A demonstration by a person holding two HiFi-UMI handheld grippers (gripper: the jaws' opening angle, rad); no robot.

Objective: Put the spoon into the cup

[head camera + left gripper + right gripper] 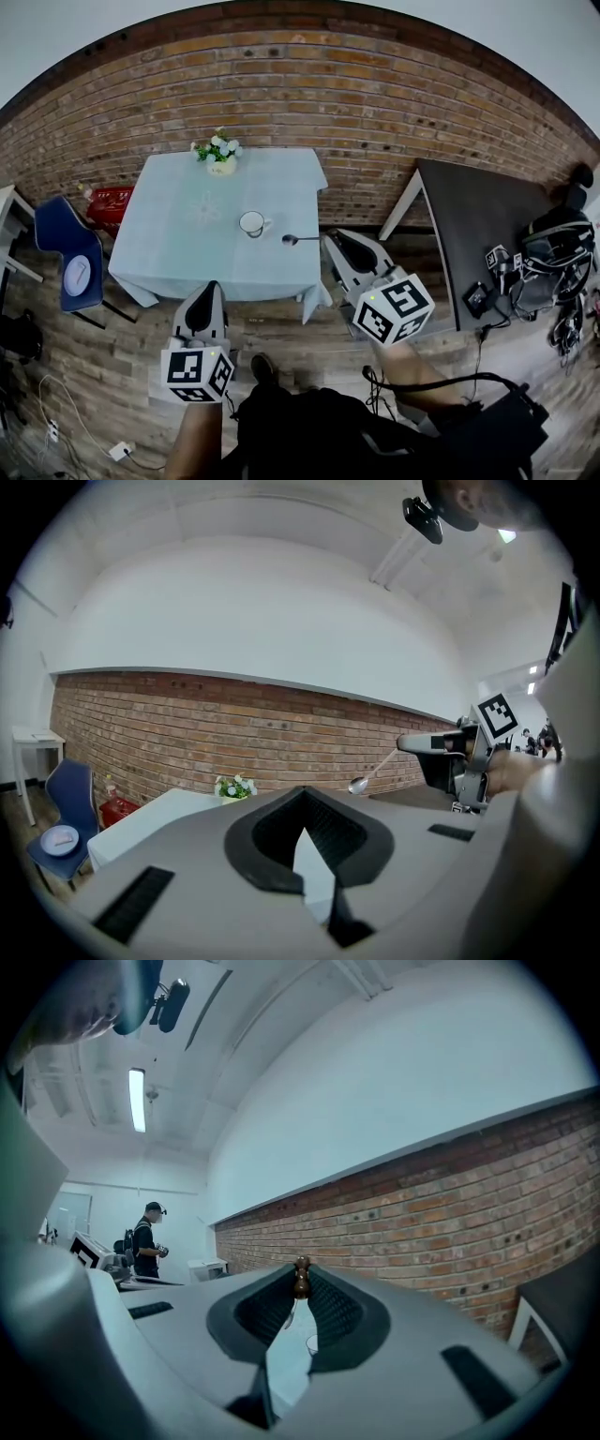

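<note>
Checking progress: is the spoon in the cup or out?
Out: the spoon is held in the right gripper, apart from the cup.

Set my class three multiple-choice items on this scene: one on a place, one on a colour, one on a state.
1. Where does the cup stand? A on the light blue table B on the floor C on the dark table
2. What colour is the chair? A red B blue C green
3. The spoon is A in the cup B lying on the table C held in the right gripper

Answers: 1A, it stands on that table's top; 2B, its back and seat are blue; 3C, the jaws are closed on its handle.
</note>
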